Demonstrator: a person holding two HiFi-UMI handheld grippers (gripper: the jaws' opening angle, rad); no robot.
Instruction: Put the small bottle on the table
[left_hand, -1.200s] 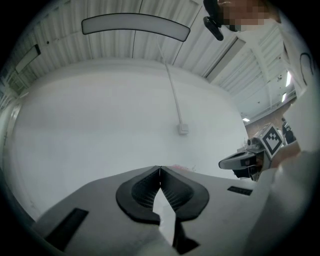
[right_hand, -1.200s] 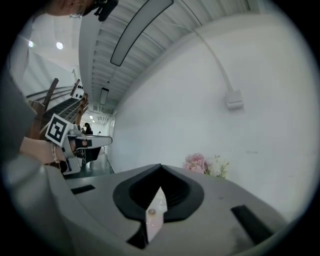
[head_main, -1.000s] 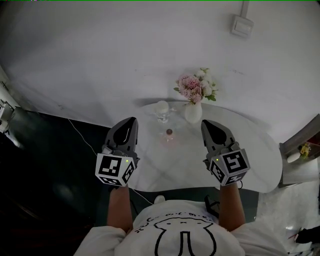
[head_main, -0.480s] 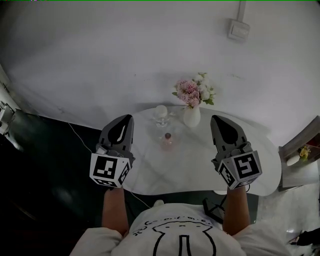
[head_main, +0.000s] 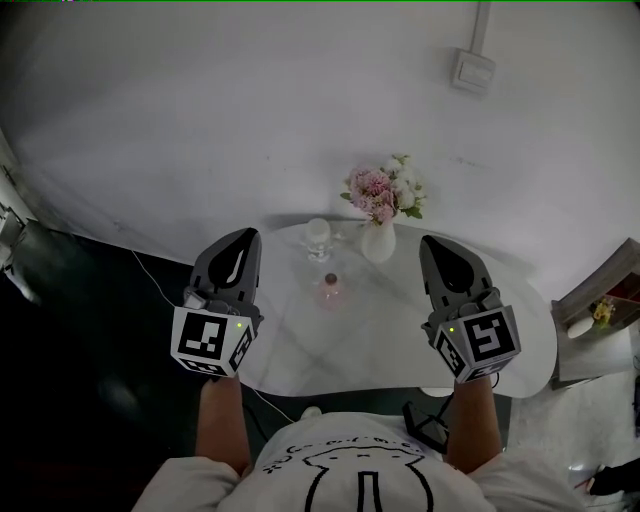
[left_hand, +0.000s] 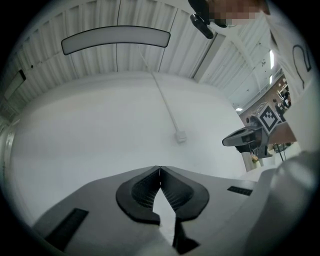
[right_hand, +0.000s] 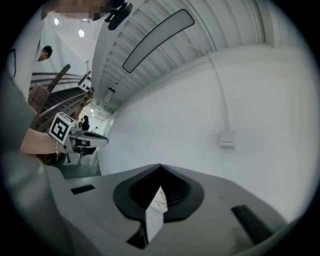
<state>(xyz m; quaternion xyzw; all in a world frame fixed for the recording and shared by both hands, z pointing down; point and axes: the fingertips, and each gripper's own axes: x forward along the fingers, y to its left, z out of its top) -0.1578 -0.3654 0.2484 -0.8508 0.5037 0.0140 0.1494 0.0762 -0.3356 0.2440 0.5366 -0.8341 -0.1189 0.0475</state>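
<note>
Left gripper: my left gripper (head_main: 243, 234) hangs over the table's left edge. Its jaws are shut tight on nothing.
Right gripper: my right gripper (head_main: 433, 244) is over the right half. Its jaws are pressed together and hold nothing.
Bottle: I see the small pink glass bottle with a dark cap (head_main: 329, 290) standing on the rounded white stone table (head_main: 380, 345), near its far edge, apart from both grippers.
Far edge: a clear glass cup (head_main: 318, 236) and a white vase of pink flowers (head_main: 378, 240).

no legible words or numbers, lettering on the white shirt (head_main: 350, 472) too small to read
</note>
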